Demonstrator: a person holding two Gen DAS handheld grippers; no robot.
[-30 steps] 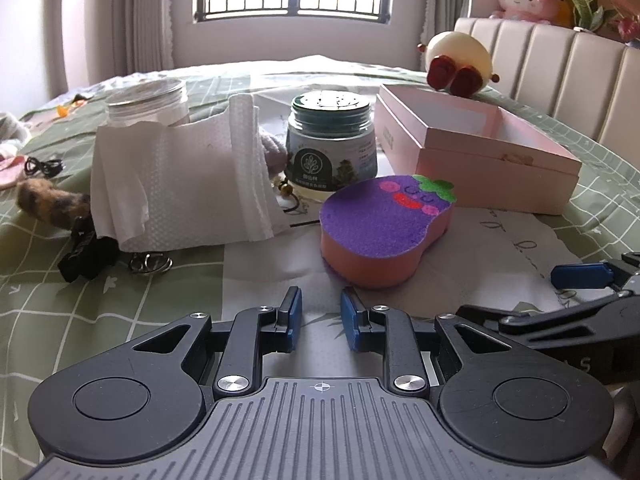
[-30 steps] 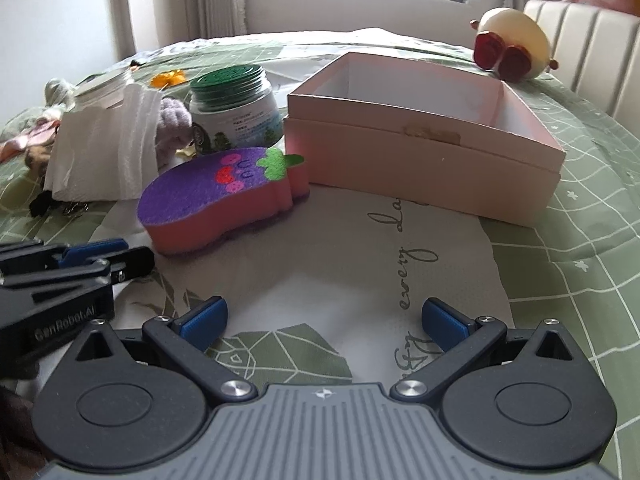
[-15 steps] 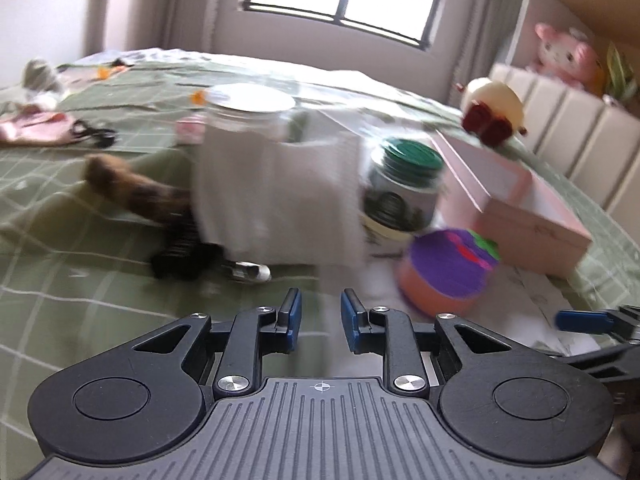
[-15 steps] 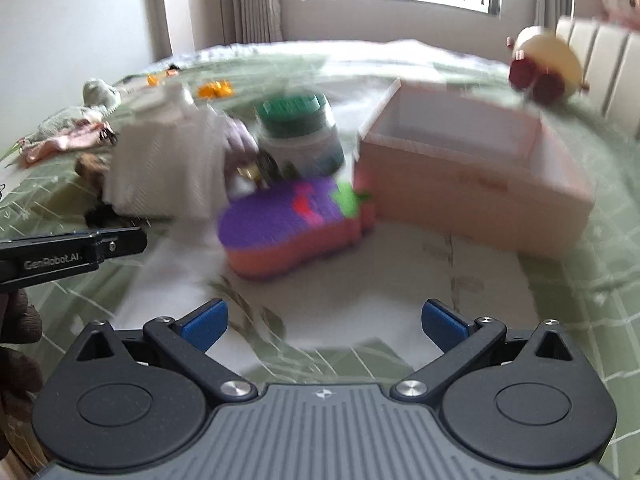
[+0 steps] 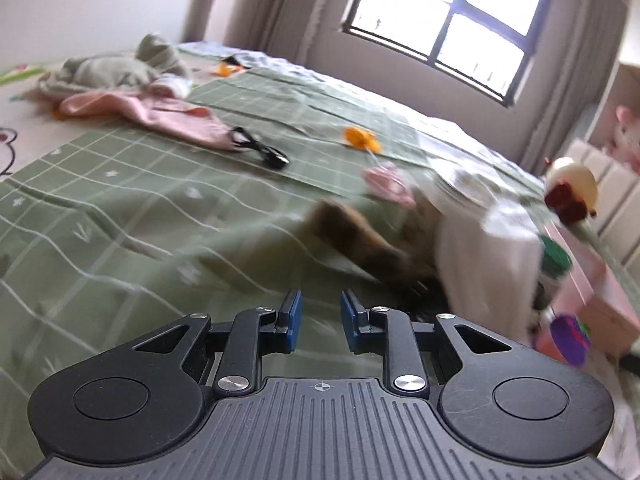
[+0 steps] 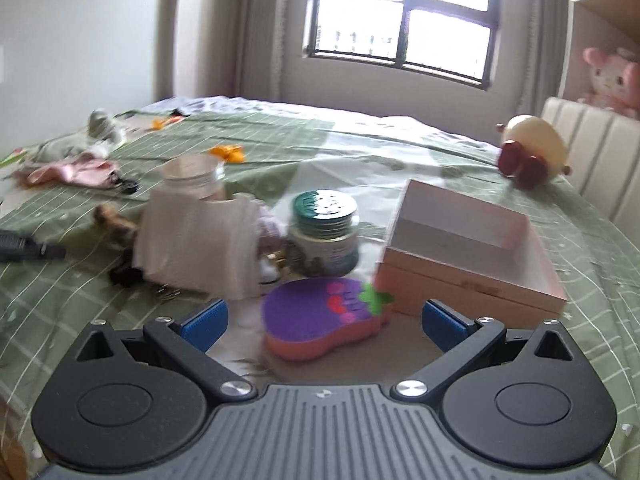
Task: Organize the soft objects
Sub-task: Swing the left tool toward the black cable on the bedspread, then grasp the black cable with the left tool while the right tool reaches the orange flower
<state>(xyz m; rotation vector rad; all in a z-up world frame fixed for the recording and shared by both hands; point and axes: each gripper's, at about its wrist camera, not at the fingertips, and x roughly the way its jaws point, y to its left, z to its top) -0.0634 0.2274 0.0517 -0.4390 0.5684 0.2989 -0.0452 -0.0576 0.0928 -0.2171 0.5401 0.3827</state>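
Note:
A purple eggplant-shaped sponge (image 6: 308,332) with an orange base lies on the green bedspread, just beyond my right gripper (image 6: 324,314), whose jaws stand wide open and empty. Behind the sponge sits an open pink box (image 6: 460,288). A white cloth (image 6: 196,240) is draped beside a brown furry toy (image 6: 116,220). My left gripper (image 5: 320,320) points at bare bedspread left of the brown furry toy (image 5: 360,240), with a narrow gap between its blue pads and nothing in it. The sponge (image 5: 568,340) is blurred at the left wrist view's right edge.
A green-lidded jar (image 6: 324,232) and a clear jar (image 6: 196,176) stand by the cloth. A pink garment (image 5: 160,116), grey plush (image 5: 112,68), black cable (image 5: 260,148) and orange item (image 5: 360,140) lie on the bed's far left. A cream plush (image 6: 532,152) rests near the headboard.
The left gripper has swung left and rolled, so the sponge and box slid to its view's right edge. The right gripper has risen and now looks down on the sponge.

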